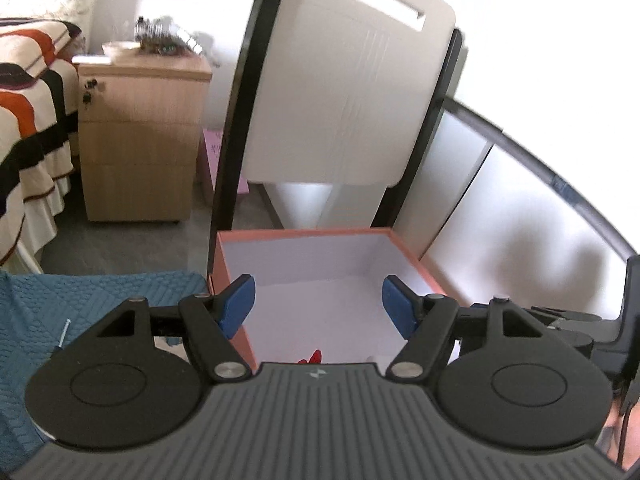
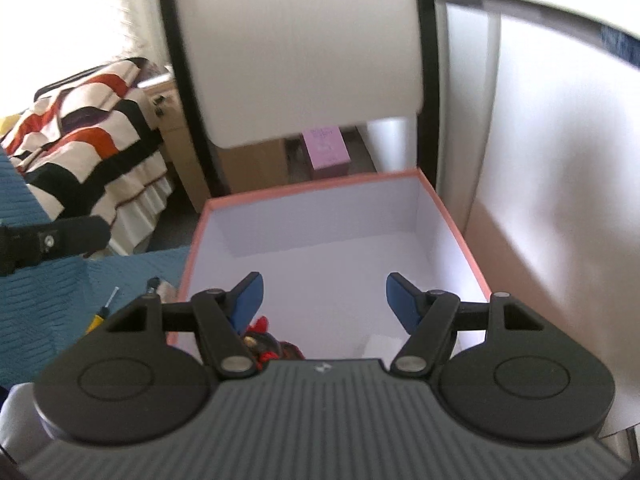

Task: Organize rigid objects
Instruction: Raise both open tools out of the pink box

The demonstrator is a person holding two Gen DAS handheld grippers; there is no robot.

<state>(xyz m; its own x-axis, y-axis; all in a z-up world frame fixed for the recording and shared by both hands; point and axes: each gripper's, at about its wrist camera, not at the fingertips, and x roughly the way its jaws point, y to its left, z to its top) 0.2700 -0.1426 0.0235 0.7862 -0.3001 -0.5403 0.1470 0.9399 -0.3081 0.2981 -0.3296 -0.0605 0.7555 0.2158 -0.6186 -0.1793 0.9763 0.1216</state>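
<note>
While you look along your left gripper [image 1: 319, 306], its blue pads [image 1: 240, 304] stand wide apart with nothing between them; they hold nothing. Straight ahead and below sits the open box [image 1: 304, 233], salmon-pink outside and white inside, resting on the blue quilted cloth [image 1: 80, 300]. Most of its floor lies bare. At the near edge, just above the gripper body, a small red object [image 1: 314, 357] pokes into sight inside the box; you cannot tell what it is from here. To the left of the box, on the cloth, a thin screwdriver [image 1: 64, 334] lies well apart from it. Behind the box stands a white chair back [image 1: 340, 92] in a black frame, with a wooden cabinet [image 1: 140, 132] and a striped bedspread [image 1: 28, 120] further left.

From your right gripper [image 2: 324, 302], the jaws are likewise spread wide and empty, hanging over the same box [image 2: 320, 186]. Here you see more of its contents: a red and black toy-like object [image 2: 272, 346] lies in the near left corner, partly hidden by the left finger, and a pale white thing [image 2: 380, 344] rests on the floor by the right finger, too washed out to name. The rest of the white interior is bare. Outside the box, on the cloth [image 2: 48, 280] to its left, lies a yellow-handled screwdriver [image 2: 102, 314], and just beside the box wall sits a small dark-tipped item [image 2: 158, 286], blurred.
</note>
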